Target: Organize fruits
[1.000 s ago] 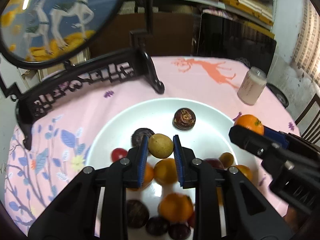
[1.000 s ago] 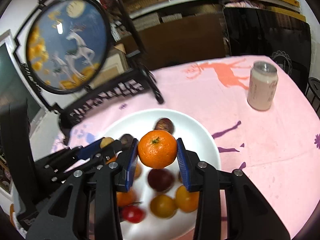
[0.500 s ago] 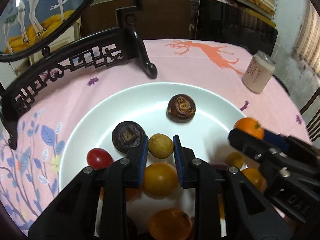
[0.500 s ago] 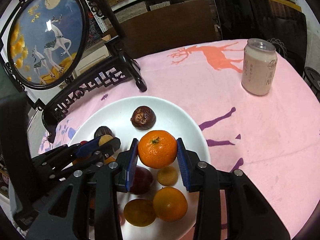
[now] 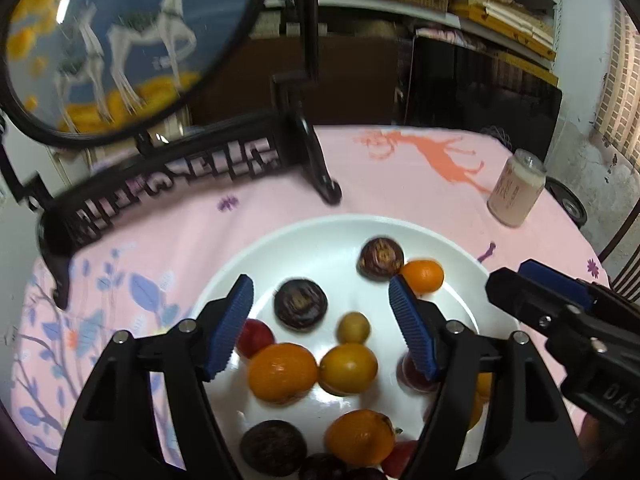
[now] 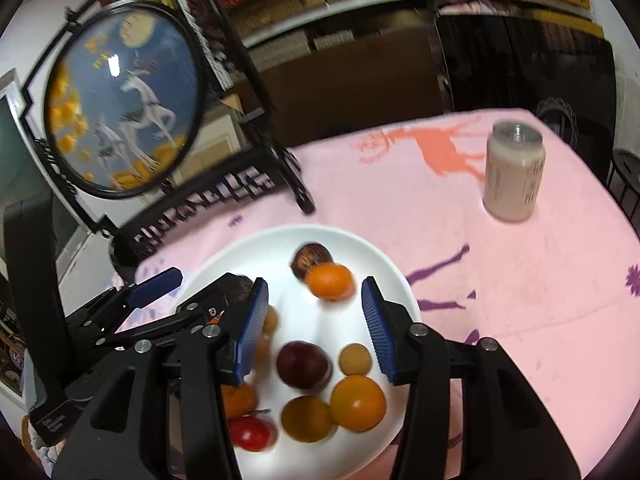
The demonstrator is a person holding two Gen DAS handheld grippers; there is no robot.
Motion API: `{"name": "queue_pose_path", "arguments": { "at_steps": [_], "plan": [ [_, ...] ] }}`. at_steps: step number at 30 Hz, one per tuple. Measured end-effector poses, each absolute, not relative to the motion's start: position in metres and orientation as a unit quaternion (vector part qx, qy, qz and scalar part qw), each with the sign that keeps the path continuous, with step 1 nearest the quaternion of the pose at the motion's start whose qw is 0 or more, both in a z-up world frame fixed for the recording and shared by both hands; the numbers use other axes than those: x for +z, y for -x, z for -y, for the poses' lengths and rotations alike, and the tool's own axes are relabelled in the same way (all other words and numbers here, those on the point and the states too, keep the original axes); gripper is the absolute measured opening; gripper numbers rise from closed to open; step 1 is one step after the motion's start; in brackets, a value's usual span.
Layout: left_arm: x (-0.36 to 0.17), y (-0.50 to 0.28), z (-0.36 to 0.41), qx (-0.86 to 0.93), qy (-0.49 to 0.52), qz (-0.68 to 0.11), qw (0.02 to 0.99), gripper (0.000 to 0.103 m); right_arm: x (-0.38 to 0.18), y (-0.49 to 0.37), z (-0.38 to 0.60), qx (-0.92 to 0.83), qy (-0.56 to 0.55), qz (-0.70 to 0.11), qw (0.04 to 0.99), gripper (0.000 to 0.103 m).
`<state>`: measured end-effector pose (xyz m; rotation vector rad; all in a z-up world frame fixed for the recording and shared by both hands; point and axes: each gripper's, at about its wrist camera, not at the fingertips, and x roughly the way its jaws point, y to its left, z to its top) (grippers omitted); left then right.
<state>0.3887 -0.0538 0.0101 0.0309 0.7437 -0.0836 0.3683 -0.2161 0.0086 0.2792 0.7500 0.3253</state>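
A white plate (image 5: pixel 320 232) (image 6: pixel 280 236) on the pink cloth holds several fruits. My left gripper (image 5: pixel 320 281) (image 6: pixel 192 286) hovers over it with its jaws opening. A small yellow-brown fruit (image 5: pixel 353 327) lies on the plate below and between them, untouched. My right gripper (image 6: pixel 314 281) (image 5: pixel 520 280) is also opening, with nothing pressed between its pads. The blurred orange (image 6: pixel 330 280) (image 5: pixel 423 276) rests on the plate just beyond its tips, against a dark brown fruit (image 6: pixel 310 258) (image 5: pixel 380 258). Oranges, yellow fruits, a plum (image 6: pixel 302 364) and a red one (image 6: pixel 250 432) lie nearer.
A round horse picture on a black carved stand (image 5: pixel 180 176) (image 6: pixel 224 188) stands behind the plate at the left. A pale can (image 5: pixel 516 190) (image 6: pixel 514 172) sits at the back right of the cloth. A chair back shows beyond the table's right edge.
The left gripper has let go of the small yellow-brown fruit and spread wide. The right gripper has released the orange, which now lies on the plate by the dark fruit.
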Motion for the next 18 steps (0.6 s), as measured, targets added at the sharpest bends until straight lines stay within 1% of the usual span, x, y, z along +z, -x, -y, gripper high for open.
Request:
{"name": "queue_pose_path", "arguments": {
  "at_steps": [1, 2, 4, 8, 14, 18],
  "plan": [
    [0.015, -0.385, 0.053, -0.039, -0.016, -0.355, 0.934, 0.079, 0.012, -0.366, 0.216, 0.16, -0.137, -0.358, 0.91, 0.054],
    [0.02, -0.381, 0.052, -0.035, -0.018, -0.345, 0.938, 0.082, 0.018, -0.361, 0.216, 0.165, -0.139, -0.35, 0.912, 0.055],
    [0.027, -0.376, 0.052, -0.03, -0.024, -0.333, 0.942, 0.083, 0.025, -0.356, 0.215, 0.17, -0.139, -0.343, 0.913, 0.057],
    [0.031, -0.37, 0.055, -0.027, -0.039, -0.326, 0.944, 0.084, 0.031, -0.352, 0.211, 0.176, -0.135, -0.34, 0.914, 0.057],
    [0.02, -0.359, 0.058, -0.003, -0.074, -0.325, 0.943, 0.085, 0.023, -0.352, 0.211, 0.173, -0.135, -0.352, 0.91, 0.057],
    [0.012, -0.341, 0.042, 0.001, -0.057, -0.344, 0.937, 0.085, 0.022, -0.341, 0.207, 0.167, -0.121, -0.354, 0.912, 0.057]
  ]
}}
